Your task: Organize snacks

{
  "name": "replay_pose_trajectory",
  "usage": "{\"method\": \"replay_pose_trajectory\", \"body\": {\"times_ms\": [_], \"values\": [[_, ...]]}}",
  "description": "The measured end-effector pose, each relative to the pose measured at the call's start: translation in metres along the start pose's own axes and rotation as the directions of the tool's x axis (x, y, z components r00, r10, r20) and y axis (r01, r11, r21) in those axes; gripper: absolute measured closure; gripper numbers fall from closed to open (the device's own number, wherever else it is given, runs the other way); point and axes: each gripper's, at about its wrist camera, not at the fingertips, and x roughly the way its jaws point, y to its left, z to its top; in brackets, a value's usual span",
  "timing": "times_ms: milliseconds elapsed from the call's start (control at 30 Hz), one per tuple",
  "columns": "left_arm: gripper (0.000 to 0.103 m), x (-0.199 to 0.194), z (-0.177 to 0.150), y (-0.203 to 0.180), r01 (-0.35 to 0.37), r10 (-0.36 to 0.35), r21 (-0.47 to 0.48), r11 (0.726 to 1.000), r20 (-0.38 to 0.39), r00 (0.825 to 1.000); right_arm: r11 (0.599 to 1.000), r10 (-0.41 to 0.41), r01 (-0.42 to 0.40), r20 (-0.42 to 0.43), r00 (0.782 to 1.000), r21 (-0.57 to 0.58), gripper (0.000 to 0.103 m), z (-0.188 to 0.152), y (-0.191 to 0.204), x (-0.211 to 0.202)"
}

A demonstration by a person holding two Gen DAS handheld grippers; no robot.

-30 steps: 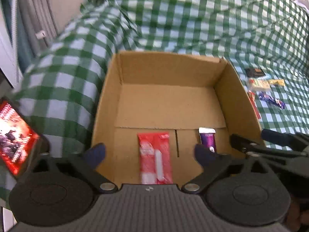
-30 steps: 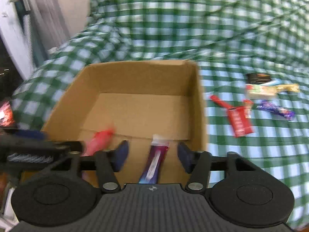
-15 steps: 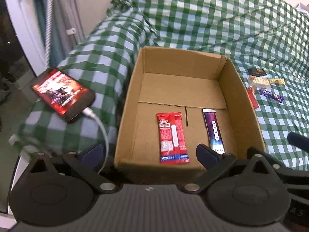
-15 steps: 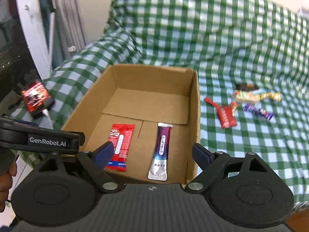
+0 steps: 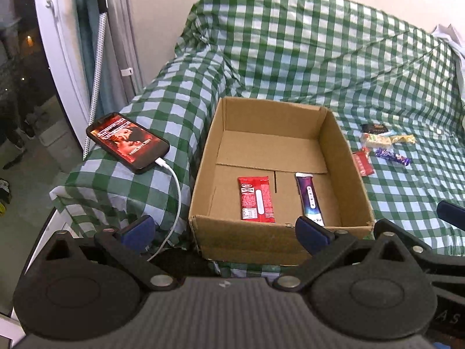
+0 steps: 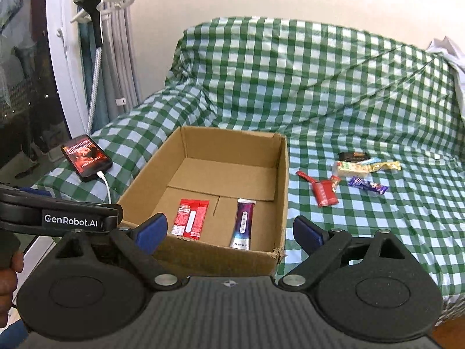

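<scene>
Lying flat on cardboard box (image 6: 281, 174) floor: red snack packet (image 6: 190, 222) and purple snack packet (image 6: 243, 223), side by side, apart. Loose snacks (image 6: 345, 177) clustered on green checked cover (image 6: 319, 87) at 3 o'clock of box. Phone (image 6: 86, 158) with white cable at 9 o'clock. Left hand-held gripper (image 5: 225, 229) spread wide, nothing between fingers. Right hand-held gripper (image 6: 231, 229) jaws just been opening, wide, empty, short of box's near wall.

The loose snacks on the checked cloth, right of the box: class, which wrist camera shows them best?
The right wrist view: the loose snacks lie spread and unobstructed there. In the left wrist view they are smaller, and the cardboard box wall hides part of the red packet.
</scene>
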Motion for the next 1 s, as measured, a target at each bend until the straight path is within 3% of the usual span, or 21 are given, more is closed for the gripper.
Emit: {"method": "replay_pose_trajectory", "body": {"times_ms": [433, 1000], "values": [[0.000, -0.029, -0.008, 0.000, 0.009, -0.009, -0.005, 1.000, 0.050, 0.999, 0.998, 0.008, -0.004, 0.067, 0.998, -0.055, 0.004, -0.007, 0.009, -0.032], [0.000, -0.030, -0.008, -0.001, 0.019, -0.018, -0.004, 1.000, 0.044, 0.999, 0.999, 0.011, -0.008, 0.056, 0.998, -0.051, 0.004, -0.010, 0.005, -0.033]]}}
